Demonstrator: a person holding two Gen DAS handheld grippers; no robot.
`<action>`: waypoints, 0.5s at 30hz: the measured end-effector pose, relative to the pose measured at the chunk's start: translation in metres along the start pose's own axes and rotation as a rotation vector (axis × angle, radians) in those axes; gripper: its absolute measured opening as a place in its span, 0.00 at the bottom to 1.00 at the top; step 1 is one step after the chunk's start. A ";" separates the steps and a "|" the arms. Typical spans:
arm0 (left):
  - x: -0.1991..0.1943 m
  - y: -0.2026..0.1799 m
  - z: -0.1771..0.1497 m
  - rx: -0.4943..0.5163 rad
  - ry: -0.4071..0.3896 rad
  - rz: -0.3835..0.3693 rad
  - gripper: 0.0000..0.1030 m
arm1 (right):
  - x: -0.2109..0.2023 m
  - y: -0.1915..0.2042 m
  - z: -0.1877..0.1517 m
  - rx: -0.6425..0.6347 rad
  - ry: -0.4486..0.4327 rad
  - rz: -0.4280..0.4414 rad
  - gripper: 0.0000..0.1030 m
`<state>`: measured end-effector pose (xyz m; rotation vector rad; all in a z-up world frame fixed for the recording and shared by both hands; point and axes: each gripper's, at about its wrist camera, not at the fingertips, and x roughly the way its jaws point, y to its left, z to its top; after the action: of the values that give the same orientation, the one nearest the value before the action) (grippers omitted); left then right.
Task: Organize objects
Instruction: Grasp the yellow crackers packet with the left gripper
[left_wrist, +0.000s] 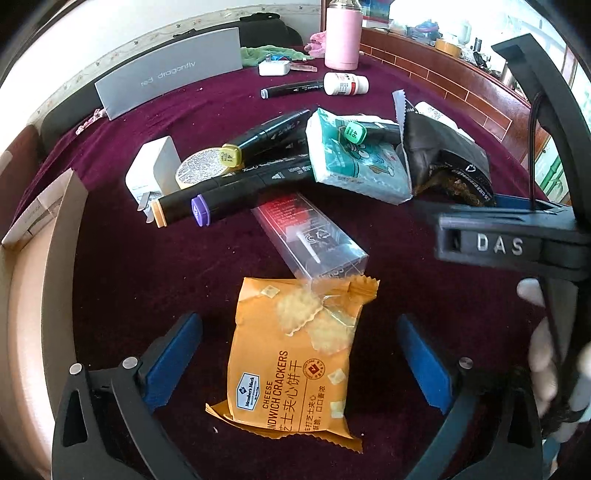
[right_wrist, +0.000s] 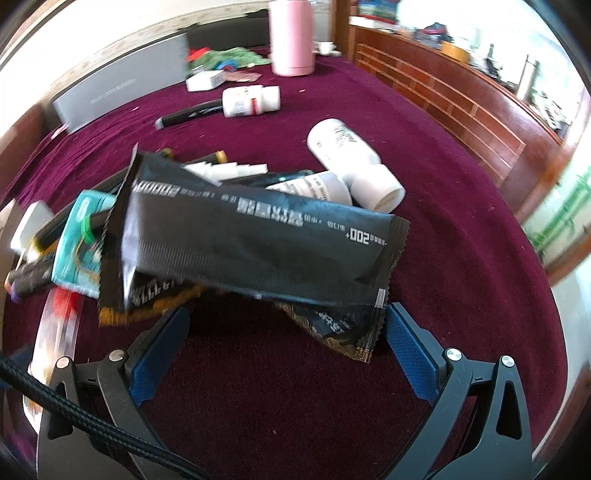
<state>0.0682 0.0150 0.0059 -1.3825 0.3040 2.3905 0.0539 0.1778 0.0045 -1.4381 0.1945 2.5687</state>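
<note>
Left wrist view: pile of markers (left_wrist: 236, 177), tissue pack (left_wrist: 354, 162), clear box (left_wrist: 314, 236) seen unsorted at centre; little judged done, nearly all left. Left gripper (left_wrist: 299, 354) spread wide, cracker pack (left_wrist: 295, 362) framed between fingers, contact not discernible. Right wrist view: right gripper (right_wrist: 288, 339) spread wide, nothing held; black sachet (right_wrist: 258, 236) lying just ahead, upper centre.

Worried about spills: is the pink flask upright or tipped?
Upright. The pink flask stands on its base on the cloth, body vertical, in both views.

Tabletop (left_wrist: 147, 280): your cloth is matt maroon, linty.
Cracker pack (left_wrist: 291, 354): glossy orange film.
Black sachet (right_wrist: 258, 236): crinkled, faintly shiny.
Box (left_wrist: 314, 240): clear plastic.
</note>
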 end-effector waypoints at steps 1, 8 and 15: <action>0.000 0.000 0.000 0.000 0.000 0.001 0.99 | -0.001 0.000 0.000 -0.010 0.021 0.008 1.00; 0.001 -0.001 0.000 -0.004 -0.001 0.005 0.99 | -0.001 0.004 -0.001 -0.043 0.061 0.003 1.00; 0.000 -0.002 -0.001 -0.003 0.000 0.008 0.99 | 0.000 0.005 -0.001 -0.062 0.064 0.011 1.00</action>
<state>0.0693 0.0167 0.0054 -1.3852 0.3065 2.3978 0.0532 0.1730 0.0038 -1.5471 0.1329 2.5605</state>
